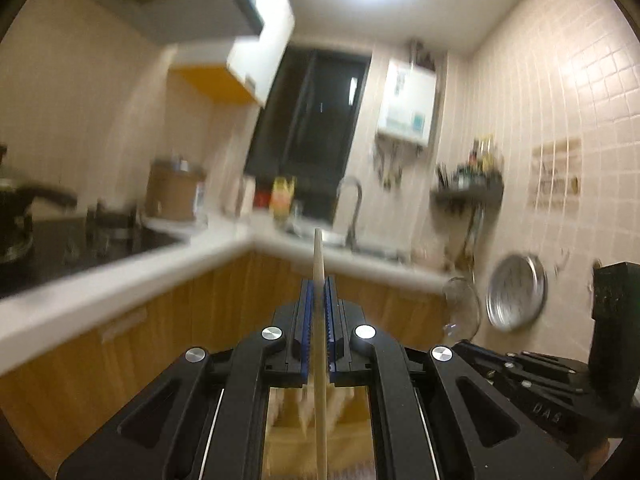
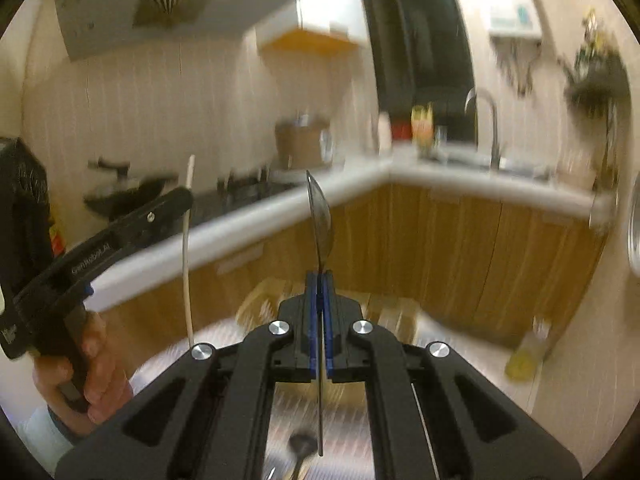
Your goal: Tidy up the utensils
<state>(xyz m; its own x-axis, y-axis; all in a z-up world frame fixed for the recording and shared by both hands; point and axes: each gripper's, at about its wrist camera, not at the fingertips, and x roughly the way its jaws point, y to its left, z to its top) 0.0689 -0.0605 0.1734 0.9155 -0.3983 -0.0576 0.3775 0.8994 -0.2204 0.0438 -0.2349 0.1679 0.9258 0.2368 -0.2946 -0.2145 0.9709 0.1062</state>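
The left gripper point(image 1: 319, 280) is clamped on a wooden chopstick point(image 1: 319, 256), the right gripper point(image 2: 319, 276) on a metal spoon point(image 2: 320, 216). Both utensils stand upright, well above the wooden organizer point(image 2: 396, 314), which lies below and ahead of the right gripper, apparently nearer it.

Left tongs point(image 1: 319, 286): matt black plastic, ribbed blue pads, holding pale matt wooden chopstick point(image 1: 319, 264). Right tongs point(image 2: 319, 280): same finish, holding glossy metal spoon point(image 2: 320, 216). Beyond: smooth white desk point(image 2: 360, 178), wood-grain cabinets point(image 2: 440, 240).
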